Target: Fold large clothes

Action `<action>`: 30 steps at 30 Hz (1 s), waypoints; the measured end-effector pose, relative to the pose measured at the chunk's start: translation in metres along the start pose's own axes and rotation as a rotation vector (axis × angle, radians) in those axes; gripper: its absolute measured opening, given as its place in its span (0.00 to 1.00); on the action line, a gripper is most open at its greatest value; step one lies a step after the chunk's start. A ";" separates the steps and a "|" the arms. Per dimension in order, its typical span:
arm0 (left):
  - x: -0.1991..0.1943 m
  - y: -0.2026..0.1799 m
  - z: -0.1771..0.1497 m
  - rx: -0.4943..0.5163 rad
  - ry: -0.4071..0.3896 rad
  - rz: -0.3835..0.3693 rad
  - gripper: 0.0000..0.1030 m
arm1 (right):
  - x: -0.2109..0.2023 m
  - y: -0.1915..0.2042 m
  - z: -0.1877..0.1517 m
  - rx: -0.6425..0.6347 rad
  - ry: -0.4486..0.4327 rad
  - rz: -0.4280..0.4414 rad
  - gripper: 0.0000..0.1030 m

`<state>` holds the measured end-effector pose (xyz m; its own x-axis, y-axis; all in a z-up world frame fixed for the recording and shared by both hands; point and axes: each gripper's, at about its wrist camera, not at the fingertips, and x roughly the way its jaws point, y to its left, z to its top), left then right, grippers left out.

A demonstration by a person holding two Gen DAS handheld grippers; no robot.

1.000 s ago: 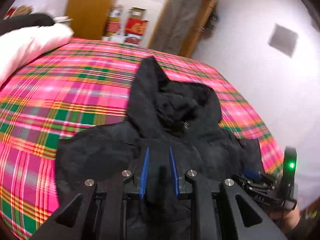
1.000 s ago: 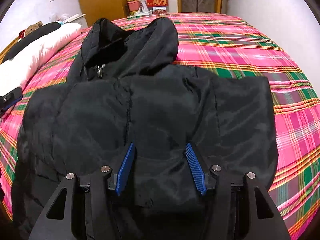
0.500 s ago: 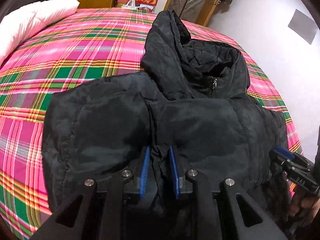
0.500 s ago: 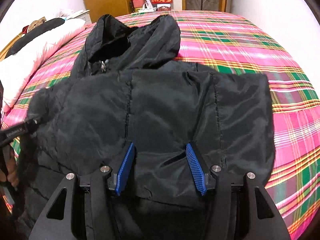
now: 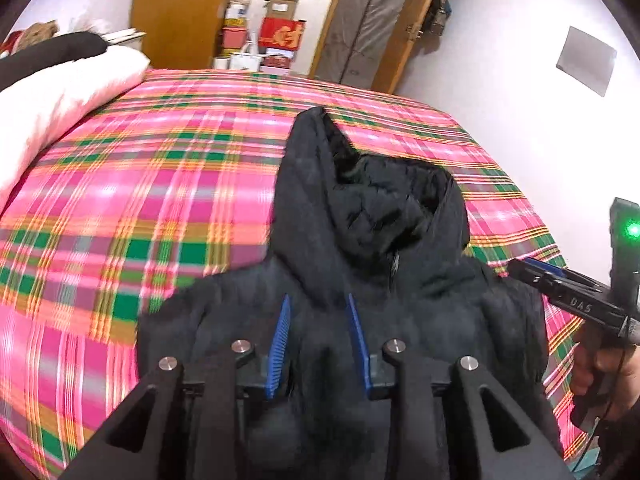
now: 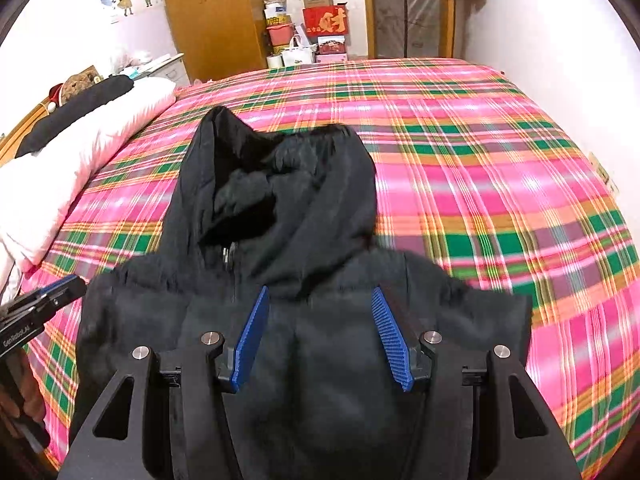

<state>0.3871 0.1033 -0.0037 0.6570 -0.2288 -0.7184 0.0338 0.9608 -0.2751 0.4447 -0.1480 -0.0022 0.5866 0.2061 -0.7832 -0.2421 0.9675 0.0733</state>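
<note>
— Left claw (image 5: 318, 336) first: what are its blue pads (image 5: 279, 340) doing?
— Its jaws have just been opening. They stand a little apart over the black jacket (image 5: 360, 320), and I see no cloth pinched between them.
— And the right claw (image 6: 320, 332)?
— Spread wider, hanging above the same jacket with nothing gripped. From the left view it shows at the right edge, a hand (image 5: 608, 364) wrapped round its handle.
— Where does the jacket lie?
— On the bed (image 6: 500, 184), on the pink, green and orange plaid sheet, near the edge closest to both claws. Its body looks folded in on itself into a squarish bundle, and the hood (image 6: 280, 184) points away toward the far side, lying open with the zip showing at the collar.
— Farther off?
— A white pillow (image 6: 80, 160) along the left side with something dark on top, then a wooden wardrobe (image 6: 216, 16) and stacked boxes (image 6: 316, 20) against the far wall.
</note>
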 end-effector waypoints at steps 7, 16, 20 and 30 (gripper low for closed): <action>0.068 -0.008 0.072 0.017 0.028 0.008 0.39 | 0.049 -0.007 0.063 0.011 -0.005 -0.011 0.54; 0.162 -0.017 0.109 0.080 0.086 0.137 0.42 | 0.115 -0.026 0.110 0.025 0.064 -0.075 0.52; 0.184 -0.016 0.111 0.077 0.109 0.136 0.25 | 0.134 -0.030 0.113 0.001 0.114 -0.088 0.12; 0.089 -0.012 0.099 0.002 -0.083 0.029 0.04 | 0.037 -0.019 0.087 -0.018 -0.076 -0.008 0.06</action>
<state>0.5195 0.0868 -0.0010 0.7177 -0.1873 -0.6707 0.0155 0.9672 -0.2536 0.5383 -0.1457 0.0211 0.6458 0.2093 -0.7342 -0.2506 0.9665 0.0550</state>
